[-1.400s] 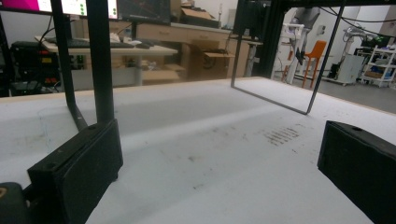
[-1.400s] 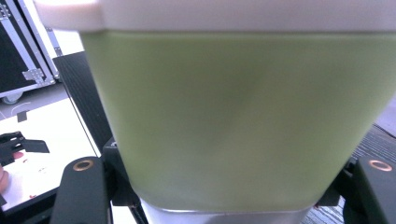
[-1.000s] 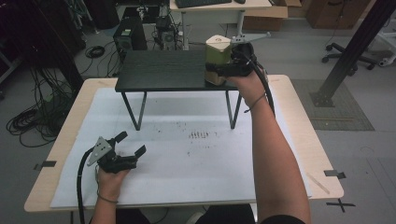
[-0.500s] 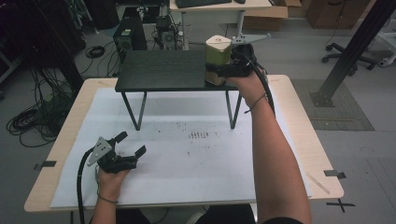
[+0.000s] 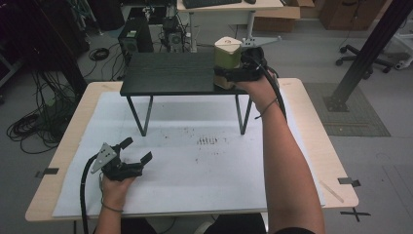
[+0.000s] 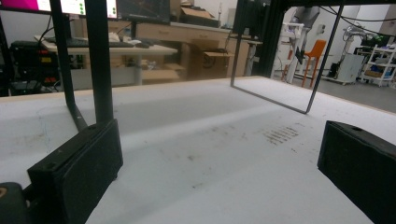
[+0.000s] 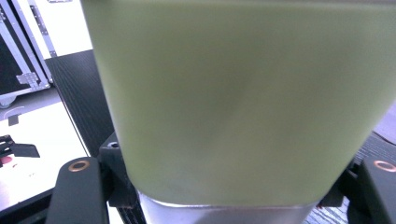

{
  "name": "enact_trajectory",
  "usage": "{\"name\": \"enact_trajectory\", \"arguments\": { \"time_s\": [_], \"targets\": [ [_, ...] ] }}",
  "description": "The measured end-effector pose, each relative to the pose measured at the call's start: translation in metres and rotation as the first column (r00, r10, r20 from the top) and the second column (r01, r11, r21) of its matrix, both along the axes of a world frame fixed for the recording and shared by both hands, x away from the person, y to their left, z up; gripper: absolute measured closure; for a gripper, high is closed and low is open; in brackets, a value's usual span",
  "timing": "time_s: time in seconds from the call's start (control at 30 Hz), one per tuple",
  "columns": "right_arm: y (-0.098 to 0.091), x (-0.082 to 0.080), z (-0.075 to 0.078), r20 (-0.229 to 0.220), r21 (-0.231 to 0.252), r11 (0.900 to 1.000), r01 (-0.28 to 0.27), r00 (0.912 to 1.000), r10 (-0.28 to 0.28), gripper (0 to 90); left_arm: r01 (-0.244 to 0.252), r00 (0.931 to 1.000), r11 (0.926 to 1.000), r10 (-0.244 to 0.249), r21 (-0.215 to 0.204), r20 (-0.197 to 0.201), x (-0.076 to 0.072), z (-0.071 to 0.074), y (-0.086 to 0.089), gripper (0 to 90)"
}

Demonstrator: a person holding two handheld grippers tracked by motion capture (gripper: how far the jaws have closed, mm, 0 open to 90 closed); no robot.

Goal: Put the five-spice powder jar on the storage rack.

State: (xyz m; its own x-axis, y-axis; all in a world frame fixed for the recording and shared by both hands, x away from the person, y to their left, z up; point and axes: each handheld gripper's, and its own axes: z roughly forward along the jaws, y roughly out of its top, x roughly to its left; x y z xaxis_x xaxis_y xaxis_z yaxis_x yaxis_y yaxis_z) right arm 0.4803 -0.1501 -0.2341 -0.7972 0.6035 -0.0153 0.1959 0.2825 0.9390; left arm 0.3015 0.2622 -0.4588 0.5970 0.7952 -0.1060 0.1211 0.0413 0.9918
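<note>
A green container with a cream lid stands on the right end of a black raised shelf. My right gripper reaches it from the right, low on its body, with a jaw on each side. In the right gripper view the green container sits between the jaws of the right gripper, which have just been opening slightly while still hugging its sides. My left gripper rests open on the white sheet at the near left, and in its own view the left gripper has nothing between the jaws.
The shelf stands on thin black legs over the white sheet, which covers a wooden table. Dark smudges mark the sheet's middle. Desks, cables and boxes lie beyond the far edge.
</note>
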Motion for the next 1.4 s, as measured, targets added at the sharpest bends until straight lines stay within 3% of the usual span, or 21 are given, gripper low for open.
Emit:
{"name": "enact_trajectory", "arguments": {
  "time_s": [0.27,0.6,1.13,1.4],
  "targets": [
    [-0.003,-0.001,0.000,0.003,0.041,0.9990,0.014,0.9999,-0.015,17.4,0.000,1.0000,1.0000,0.000,-0.001,0.001,0.000,0.000,0.000,0.4],
    [-0.003,-0.002,0.000,-0.001,0.050,0.9987,0.013,0.9999,-0.013,11.5,0.000,1.0000,1.0000,0.000,0.000,-0.001,0.000,0.000,0.000,0.4],
    [-0.006,-0.006,0.000,0.035,0.052,0.9986,0.009,0.9993,-0.011,0.0,0.003,1.0000,1.0000,-0.003,0.000,-0.002,0.000,0.000,0.000,0.4],
    [-0.012,-0.009,0.002,0.047,0.066,0.9978,0.006,0.9989,-0.009,0.0,0.004,1.0000,1.0000,-0.004,0.001,-0.002,0.000,0.000,-0.001,0.4]
  ]
}}
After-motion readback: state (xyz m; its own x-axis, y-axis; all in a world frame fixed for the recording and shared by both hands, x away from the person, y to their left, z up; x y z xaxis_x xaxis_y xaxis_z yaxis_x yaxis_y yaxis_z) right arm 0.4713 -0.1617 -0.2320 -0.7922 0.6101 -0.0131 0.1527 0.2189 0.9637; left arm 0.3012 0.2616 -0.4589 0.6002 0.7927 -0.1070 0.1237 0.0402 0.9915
